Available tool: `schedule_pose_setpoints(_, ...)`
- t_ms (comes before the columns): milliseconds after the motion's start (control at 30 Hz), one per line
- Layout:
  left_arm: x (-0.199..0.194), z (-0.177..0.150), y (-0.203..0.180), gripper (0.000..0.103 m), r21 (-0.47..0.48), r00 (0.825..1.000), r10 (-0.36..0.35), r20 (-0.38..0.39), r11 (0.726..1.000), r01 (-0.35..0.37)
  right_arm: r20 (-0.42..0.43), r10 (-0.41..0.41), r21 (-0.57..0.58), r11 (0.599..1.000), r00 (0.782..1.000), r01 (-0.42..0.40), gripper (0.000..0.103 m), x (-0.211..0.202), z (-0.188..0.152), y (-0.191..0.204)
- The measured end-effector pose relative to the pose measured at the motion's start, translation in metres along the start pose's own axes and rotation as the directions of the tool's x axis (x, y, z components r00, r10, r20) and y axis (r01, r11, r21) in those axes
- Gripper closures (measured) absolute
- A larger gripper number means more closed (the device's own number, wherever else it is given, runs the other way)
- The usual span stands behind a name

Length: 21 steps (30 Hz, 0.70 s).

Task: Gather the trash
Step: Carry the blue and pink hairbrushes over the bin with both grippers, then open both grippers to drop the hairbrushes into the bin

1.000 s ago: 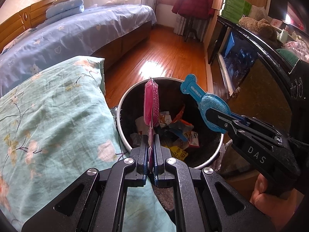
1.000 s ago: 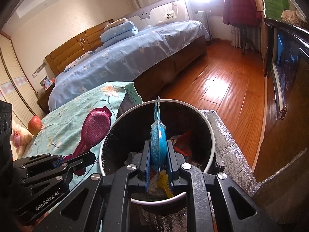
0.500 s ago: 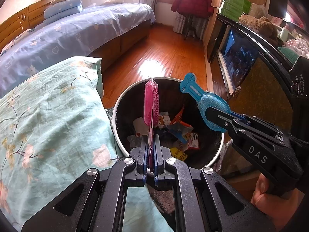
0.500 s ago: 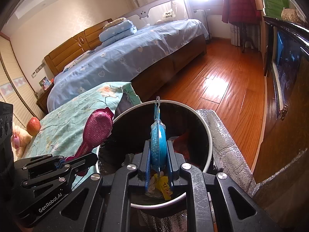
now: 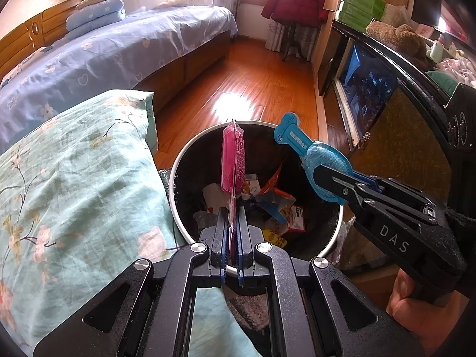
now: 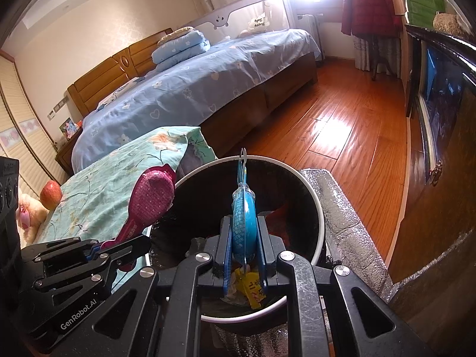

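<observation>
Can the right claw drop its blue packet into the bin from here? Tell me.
Probably yes: the right claw holds the blue packet over the open bin, with nothing between them.

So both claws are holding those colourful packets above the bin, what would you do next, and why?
Probably open the left gripper first: its pink packet already hangs above the open trash bin, so it should fall in. The right gripper can then drop its blue packet.

Your right tongs (image 5: 333, 175) carry "DAS" in white on the black body. Your left tongs (image 6: 142, 239) read "GenRobot.AI". Print on the blue packet (image 5: 312, 154) is too small to read.
</observation>
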<state>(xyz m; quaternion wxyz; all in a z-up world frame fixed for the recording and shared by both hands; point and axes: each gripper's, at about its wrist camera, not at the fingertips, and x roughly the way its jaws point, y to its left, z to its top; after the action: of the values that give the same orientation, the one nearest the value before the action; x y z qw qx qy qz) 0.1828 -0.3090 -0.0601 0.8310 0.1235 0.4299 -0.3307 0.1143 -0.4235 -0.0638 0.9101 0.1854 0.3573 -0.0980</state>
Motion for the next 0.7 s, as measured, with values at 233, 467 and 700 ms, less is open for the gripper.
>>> schedule_pose_setpoints(233,0.002,0.001,0.001,0.099,-0.008,1.000,-0.006,-0.008,1.000,0.006,-0.008,-0.001,0.004,1.000,1.000,0.001,0.089,0.002,0.002,-0.004)
schedule_pose_setpoints(467,-0.001,0.002,0.008,0.068,-0.036,1.000,-0.020,-0.001,0.999,0.020,-0.017,0.009,0.026,1.000,1.000,-0.009,0.082,0.004,0.006,-0.007)
schedule_pose_setpoints(700,-0.035,-0.015,0.025,0.053,-0.060,0.997,0.026,0.073,0.998,-0.022,0.004,0.028,0.048,0.998,1.000,-0.028,0.058,-0.010,0.004,-0.002)
